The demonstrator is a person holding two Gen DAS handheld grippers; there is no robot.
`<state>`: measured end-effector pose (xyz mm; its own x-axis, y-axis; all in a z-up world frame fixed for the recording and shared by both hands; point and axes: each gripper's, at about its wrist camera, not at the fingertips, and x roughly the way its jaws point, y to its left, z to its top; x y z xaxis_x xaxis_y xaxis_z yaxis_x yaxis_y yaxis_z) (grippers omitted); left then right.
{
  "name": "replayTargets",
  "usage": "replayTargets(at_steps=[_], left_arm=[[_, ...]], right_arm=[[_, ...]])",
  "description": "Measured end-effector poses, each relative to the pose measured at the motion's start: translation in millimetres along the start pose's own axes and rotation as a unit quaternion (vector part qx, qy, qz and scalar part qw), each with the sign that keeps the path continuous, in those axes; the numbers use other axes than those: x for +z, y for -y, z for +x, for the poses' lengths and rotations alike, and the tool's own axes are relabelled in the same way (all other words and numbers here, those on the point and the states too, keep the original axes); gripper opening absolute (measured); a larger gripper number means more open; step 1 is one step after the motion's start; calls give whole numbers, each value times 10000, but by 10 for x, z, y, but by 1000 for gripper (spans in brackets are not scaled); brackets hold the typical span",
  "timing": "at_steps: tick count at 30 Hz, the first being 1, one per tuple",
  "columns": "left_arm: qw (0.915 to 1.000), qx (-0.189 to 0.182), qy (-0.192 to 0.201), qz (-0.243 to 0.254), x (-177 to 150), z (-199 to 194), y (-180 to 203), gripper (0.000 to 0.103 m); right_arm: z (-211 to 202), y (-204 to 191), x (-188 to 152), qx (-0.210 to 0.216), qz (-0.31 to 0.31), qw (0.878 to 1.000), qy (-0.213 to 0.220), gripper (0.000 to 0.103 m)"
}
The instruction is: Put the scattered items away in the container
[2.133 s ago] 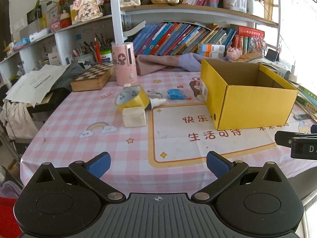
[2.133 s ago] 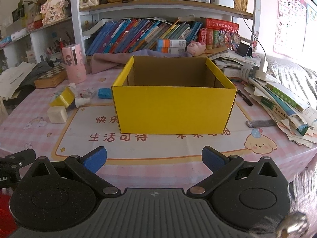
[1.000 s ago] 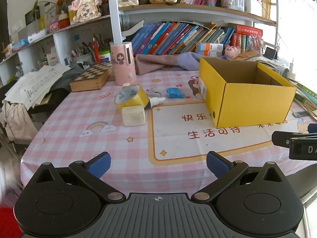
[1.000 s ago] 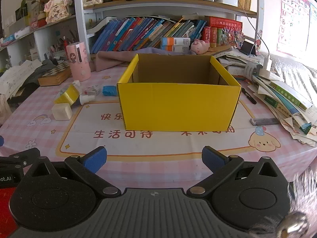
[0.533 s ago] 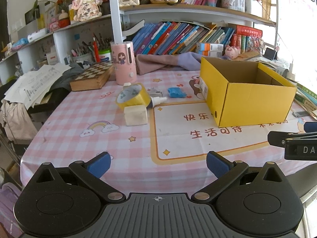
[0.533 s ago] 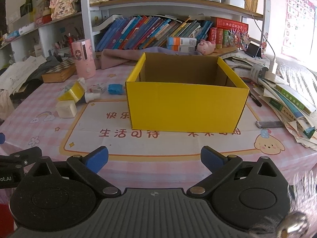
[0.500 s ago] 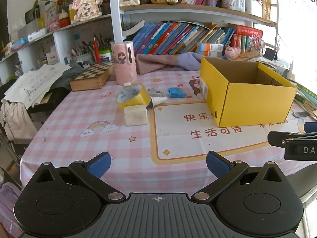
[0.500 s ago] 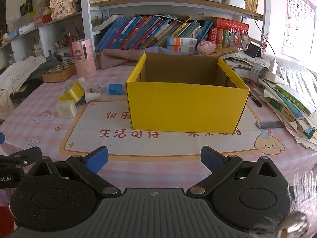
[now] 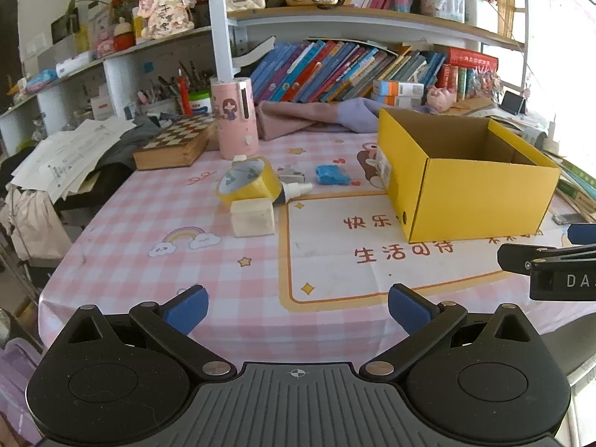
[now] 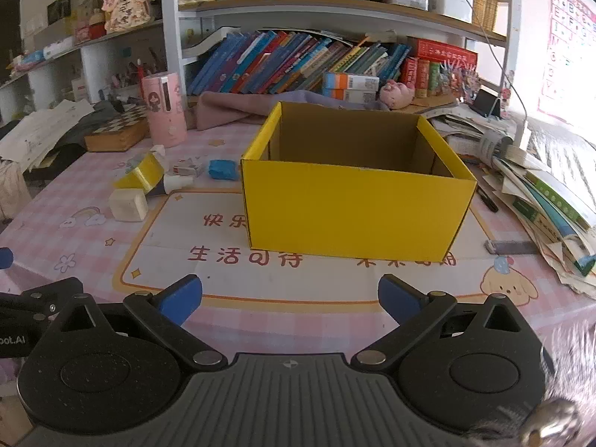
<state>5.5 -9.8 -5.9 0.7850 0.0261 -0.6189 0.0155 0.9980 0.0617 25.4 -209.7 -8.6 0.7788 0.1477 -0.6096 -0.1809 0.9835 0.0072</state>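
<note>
Right gripper [image 10: 289, 300] has edged toward yellow box [image 10: 354, 205]; both grippers' fingers spread, empty; tape roll [image 9: 247, 180] left of box, nothing tidied yet; left gripper [image 9: 296, 307] unchanged.

One yellow cardboard box [image 9: 480, 193] sits at right of centre. Left of it lie five loose items: one yellow tape roll [image 9: 247, 182], one cream block [image 9: 252, 218], one white-capped tube [image 9: 294, 190], one blue packet [image 9: 332, 175] and one small carton [image 10: 188, 167]. Behind them stands one pink cylinder [image 9: 234, 117] beside one chessboard box [image 9: 173, 145].
</note>
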Motion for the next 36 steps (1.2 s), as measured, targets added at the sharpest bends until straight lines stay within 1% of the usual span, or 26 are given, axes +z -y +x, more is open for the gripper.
replayTargets(at_steps=[4, 8, 17, 22, 28, 32, 36], left_arm=[[9999, 81, -44, -61, 15, -20, 51, 103], [9998, 51, -169, -123, -4, -34, 126, 103], [9988, 244, -257, -334, -52, -66, 205, 103], [9982, 363, -334, -338, -70, -99, 219, 103], [9976, 475, -247, -447, -75, -158, 114, 103], [9982, 397, -197, -411, -96, -165, 2, 103], [9988, 289, -128, -366, -104, -163, -216, 103]], right_arm=[[37, 69, 31, 137, -42, 9999, -60, 103], [31, 124, 56, 254, -133, 9996, -53, 103], [40, 238, 20, 443, -293, 9985, -111, 103], [55, 290, -3, 508, -270, 9983, -136, 103], [42, 258, -3, 585, -221, 9980, -105, 103], [27, 160, 15, 567, -240, 9981, -75, 103], [38, -3, 23, 488, -178, 9986, -115, 102]])
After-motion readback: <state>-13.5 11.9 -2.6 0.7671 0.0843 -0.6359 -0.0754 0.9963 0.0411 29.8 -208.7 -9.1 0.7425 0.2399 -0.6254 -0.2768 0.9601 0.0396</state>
